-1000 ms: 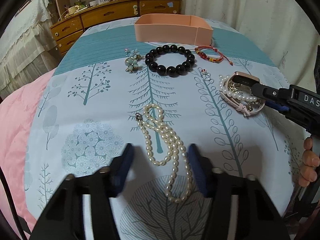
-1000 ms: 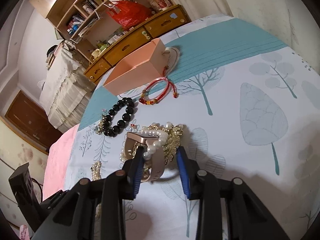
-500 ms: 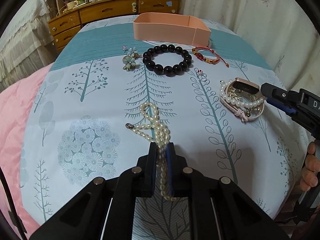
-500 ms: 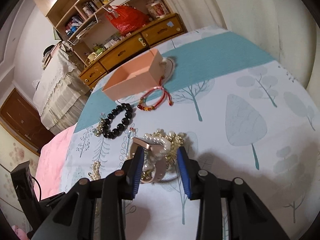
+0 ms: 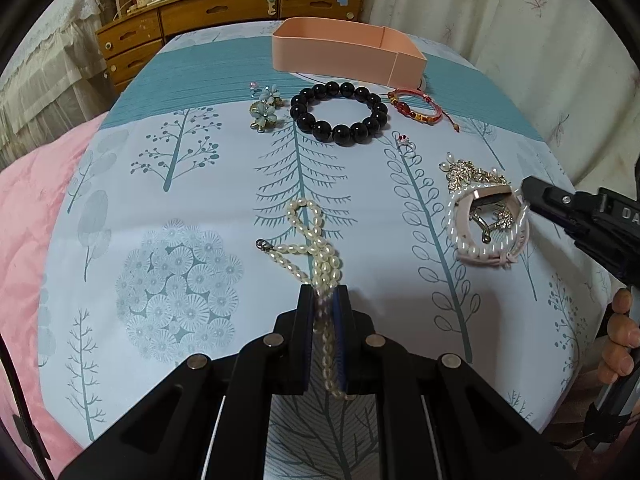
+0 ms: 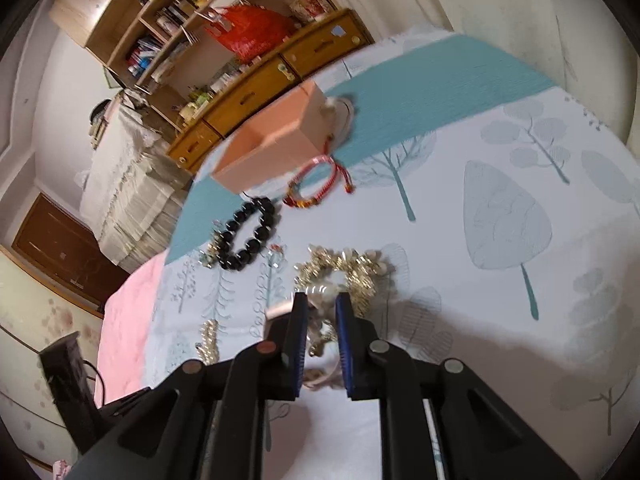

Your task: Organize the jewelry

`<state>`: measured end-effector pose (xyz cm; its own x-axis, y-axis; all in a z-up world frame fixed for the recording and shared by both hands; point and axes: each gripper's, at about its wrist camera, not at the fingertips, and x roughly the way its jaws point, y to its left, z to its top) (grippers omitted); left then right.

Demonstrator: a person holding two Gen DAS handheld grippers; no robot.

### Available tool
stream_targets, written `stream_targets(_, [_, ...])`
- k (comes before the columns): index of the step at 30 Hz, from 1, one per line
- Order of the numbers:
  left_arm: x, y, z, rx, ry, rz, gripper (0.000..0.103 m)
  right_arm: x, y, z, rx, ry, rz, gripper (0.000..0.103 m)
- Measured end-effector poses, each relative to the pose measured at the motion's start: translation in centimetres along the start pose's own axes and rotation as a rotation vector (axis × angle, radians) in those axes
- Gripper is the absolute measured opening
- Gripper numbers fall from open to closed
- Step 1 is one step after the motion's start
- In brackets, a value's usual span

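- Pearls: left hand-held gripper (image 5: 323,300) clamps the pearl necklace (image 5: 316,240) on the bed (image 5: 200,200), nearer than the pink box (image 5: 344,50).
- Right hand-held gripper (image 6: 322,304) has just been closing and pinches the watch bundle (image 5: 486,224).

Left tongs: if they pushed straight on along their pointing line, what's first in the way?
Probably the pearl necklace they are shut on, bunched just ahead of the left tongs, then the printed bedspread under it; depth unclear.

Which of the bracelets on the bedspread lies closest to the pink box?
The red cord bracelet, thin and braided with small beads. It lies just below the pink box's right corner, nearer than the black bead bracelet beside it.
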<state>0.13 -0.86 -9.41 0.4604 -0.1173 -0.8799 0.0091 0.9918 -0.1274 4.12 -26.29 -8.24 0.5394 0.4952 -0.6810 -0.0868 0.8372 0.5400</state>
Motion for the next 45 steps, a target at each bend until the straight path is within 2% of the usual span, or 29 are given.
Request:
stream_targets(2, [0.0, 0.1, 0.0, -0.008, 0.003, -0.006, 0.007, -0.4, 0.4, 0.2, -0.023, -0.013, -0.005, 0.010])
stream_targets(3, [0.0, 0.1, 0.0, -0.008, 0.003, -0.005, 0.007, -0.4, 0.5, 0.3, -0.037, -0.015, -0.011, 0.001])
stream_targets(4, [0.0, 0.0, 0.0, -0.007, 0.003, -0.002, 0.007, -0.4, 0.7, 0.3, -0.049, -0.012, -0.016, 0.001])
stream_targets(10, [-0.2, 0.1, -0.3, -0.003, 0.014, 0.004, 0.007, -0.1, 0.3, 0.2, -0.015, 0.029, -0.013, 0.002])
stream_targets(15, [-0.1, 0.3, -0.3, -0.005, 0.023, -0.006, 0.008, 0.5, -0.8, 0.1, 0.061, 0.086, 0.023, 0.005])
stream_targets(21, [-0.2, 0.2, -0.2, -0.001, 0.031, -0.007, 0.008, 1.0, 0.0, 0.3, 0.030, 0.106, 0.019, 0.006])
stream_targets(23, [-0.2, 0.3, -0.2, -0.007, 0.035, -0.013, 0.008, 1.1, -0.1, 0.6, 0.046, 0.123, 0.025, 0.009])
stream_targets(24, [-0.2, 0.4, -0.2, -0.010, 0.037, -0.016, 0.008, 1.3, -0.3, 0.8, 0.056, 0.133, 0.029, 0.019])
stream_targets(25, [-0.2, 0.4, -0.1, -0.012, 0.039, -0.019, 0.008, 1.3, -0.4, 0.9, 0.064, 0.139, 0.025, 0.036])
stream_targets(26, [-0.2, 0.4, -0.1, -0.015, 0.042, -0.022, 0.008, 1.4, -0.5, 1.1, 0.070, 0.139, 0.016, 0.042])
stream_targets(29, [-0.1, 0.6, 0.1, -0.020, 0.048, -0.029, 0.008, 1.8, -0.4, 1.4, 0.058, 0.144, -0.003, 0.044])
stream_targets(32, [0.0, 0.7, 0.3, -0.028, 0.056, -0.036, 0.008, 2.3, -0.1, 1.6, 0.047, 0.162, -0.005, 0.040])
stream_targets(33, [0.0, 0.7, 0.4, -0.031, 0.059, -0.039, 0.008, 2.4, 0.1, 1.6, 0.033, 0.164, -0.009, 0.032])
stream_targets(34, [0.0, 0.8, 0.5, -0.034, 0.061, -0.041, 0.008, 2.5, 0.3, 1.7, 0.016, 0.168, -0.008, 0.016])
stream_targets(35, [0.1, 0.8, 0.6, -0.038, 0.063, -0.043, 0.008, 2.7, 0.6, 1.7, 0.001, 0.171, -0.001, 0.011])
stream_targets(41, [0.5, 1.0, 1.4, -0.048, 0.074, -0.049, 0.008, 2.9, 1.5, 1.8, -0.058, 0.195, 0.016, 0.007])
stream_targets(45, [0.7, 1.1, 2.0, -0.048, 0.083, -0.045, 0.008, 2.5, 1.5, 2.4, -0.045, 0.191, 0.080, 0.007])
